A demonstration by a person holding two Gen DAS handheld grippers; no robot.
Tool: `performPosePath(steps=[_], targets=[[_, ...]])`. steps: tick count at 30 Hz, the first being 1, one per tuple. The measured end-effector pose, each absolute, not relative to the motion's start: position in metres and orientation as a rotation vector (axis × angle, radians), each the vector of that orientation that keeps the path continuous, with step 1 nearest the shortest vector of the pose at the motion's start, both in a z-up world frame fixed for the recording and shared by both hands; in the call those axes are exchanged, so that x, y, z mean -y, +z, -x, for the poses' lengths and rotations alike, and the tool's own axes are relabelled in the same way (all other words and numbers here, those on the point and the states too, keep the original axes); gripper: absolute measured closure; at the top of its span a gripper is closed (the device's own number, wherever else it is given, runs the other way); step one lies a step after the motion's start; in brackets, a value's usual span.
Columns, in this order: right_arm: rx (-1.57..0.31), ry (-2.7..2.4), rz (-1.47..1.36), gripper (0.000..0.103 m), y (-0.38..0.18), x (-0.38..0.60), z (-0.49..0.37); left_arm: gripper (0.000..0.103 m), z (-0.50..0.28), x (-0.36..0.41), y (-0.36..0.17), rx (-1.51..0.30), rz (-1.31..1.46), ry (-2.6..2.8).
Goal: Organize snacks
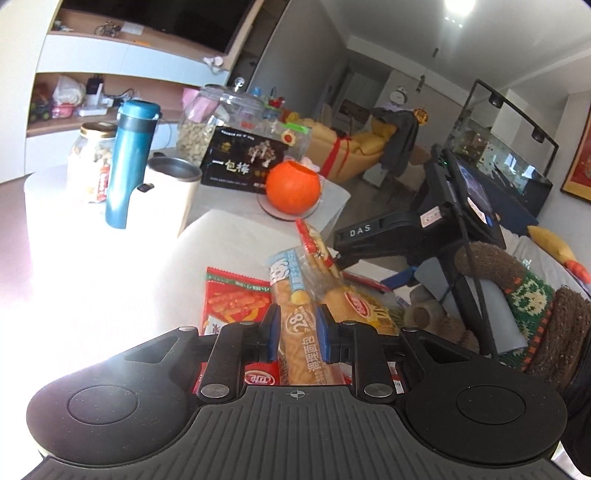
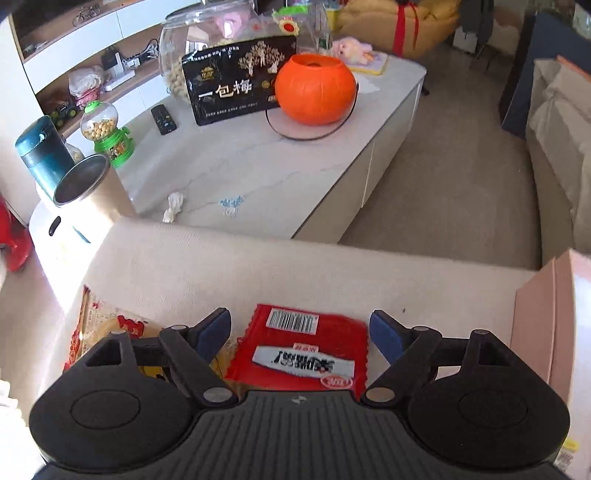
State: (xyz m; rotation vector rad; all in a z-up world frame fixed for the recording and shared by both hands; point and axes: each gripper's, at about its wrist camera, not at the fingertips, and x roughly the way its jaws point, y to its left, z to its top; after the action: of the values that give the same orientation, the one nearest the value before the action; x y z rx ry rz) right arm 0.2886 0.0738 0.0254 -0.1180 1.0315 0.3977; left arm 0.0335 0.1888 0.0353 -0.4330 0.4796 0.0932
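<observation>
My left gripper [image 1: 297,332] is shut on a long clear packet of yellow bread sticks [image 1: 295,295], held above a heap of snacks: a red-and-green packet [image 1: 232,295] to its left and a yellow packet with a red logo [image 1: 358,302] to its right. In the right wrist view, my right gripper [image 2: 300,326] stands open over a flat red snack packet [image 2: 303,350] with a barcode, lying on a beige cushion [image 2: 258,269]; its pads do not touch it. A clear packet with red trim [image 2: 107,328] lies to the left.
A pink cardboard box [image 2: 554,321] stands at the right. Beyond the cushion a low white table [image 2: 258,173] carries an orange pumpkin bucket [image 2: 316,88], a black snack box [image 2: 236,85], a glass jar [image 2: 207,33], a remote [image 2: 163,119], a steel cup [image 2: 86,184] and a teal flask [image 1: 129,158].
</observation>
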Motion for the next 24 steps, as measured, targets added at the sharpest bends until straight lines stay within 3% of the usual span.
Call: performPosePath(steps=[2, 5, 8, 17, 21, 24], targets=[[-1.051, 0.430, 0.086, 0.024, 0.025, -0.063, -0.288, 0.080, -0.034, -0.190, 0.034, -0.477, 0.437, 0.099], [-1.058, 0.470, 0.119, 0.045, 0.030, -0.057, -0.277, 0.080, -0.032, -0.190, 0.032, -0.481, 0.441, 0.105], [-1.042, 0.529, 0.131, 0.049, 0.045, -0.043, -0.253, 0.080, -0.034, -0.190, 0.029, -0.496, 0.447, 0.104], [-1.094, 0.721, 0.122, 0.048, 0.079, -0.002, -0.175, 0.080, -0.032, -0.179, 0.034, -0.463, 0.407, 0.062], [-1.106, 0.773, 0.142, 0.028, 0.082, 0.025, -0.137, 0.080, -0.031, -0.174, 0.038, -0.463, 0.427, 0.029], [-1.003, 0.711, 0.171, 0.028, 0.089, 0.040, -0.131, 0.080, -0.028, -0.157, 0.042, -0.479, 0.407, -0.020]])
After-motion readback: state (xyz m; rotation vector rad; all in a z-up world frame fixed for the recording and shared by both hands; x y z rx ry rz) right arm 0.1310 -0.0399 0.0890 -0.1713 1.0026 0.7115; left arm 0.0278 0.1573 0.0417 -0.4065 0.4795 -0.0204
